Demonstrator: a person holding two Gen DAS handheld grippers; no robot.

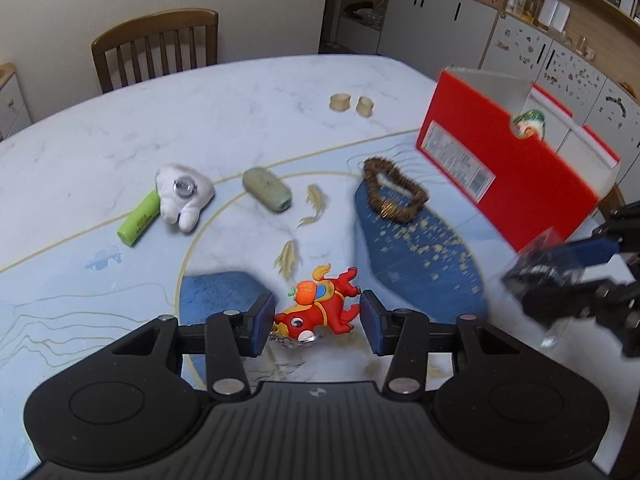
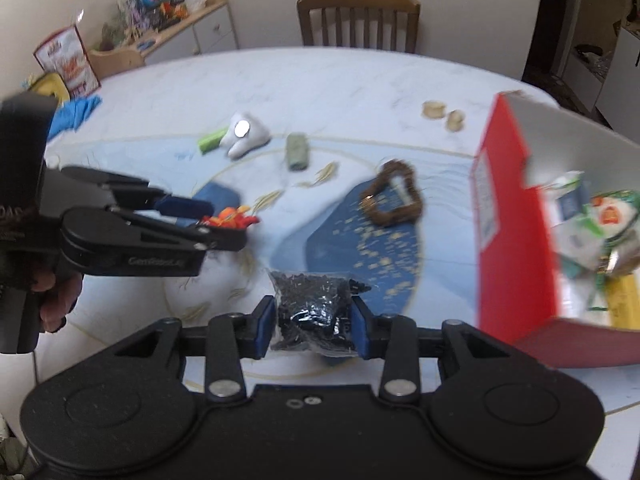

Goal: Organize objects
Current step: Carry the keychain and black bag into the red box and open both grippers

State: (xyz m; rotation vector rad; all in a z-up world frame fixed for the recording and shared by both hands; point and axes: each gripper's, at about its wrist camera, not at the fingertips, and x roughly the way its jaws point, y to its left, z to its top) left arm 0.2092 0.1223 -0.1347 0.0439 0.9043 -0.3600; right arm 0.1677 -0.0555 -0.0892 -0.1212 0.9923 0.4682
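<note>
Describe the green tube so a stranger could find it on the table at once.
Start from the red box at the table's right side and look across to the far left of the row of items. There the white plush lies, and the green tube pokes out from under its left edge. It is the only bright lime, stick-shaped thing; the nearby grey-green bar is duller and blockier.

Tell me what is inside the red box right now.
The red box holds several blurred packets, one white and green with a red mark, plus something yellow near the front. Its near wall hides the floor, and whatever lies beneath the packets is covered.
</note>
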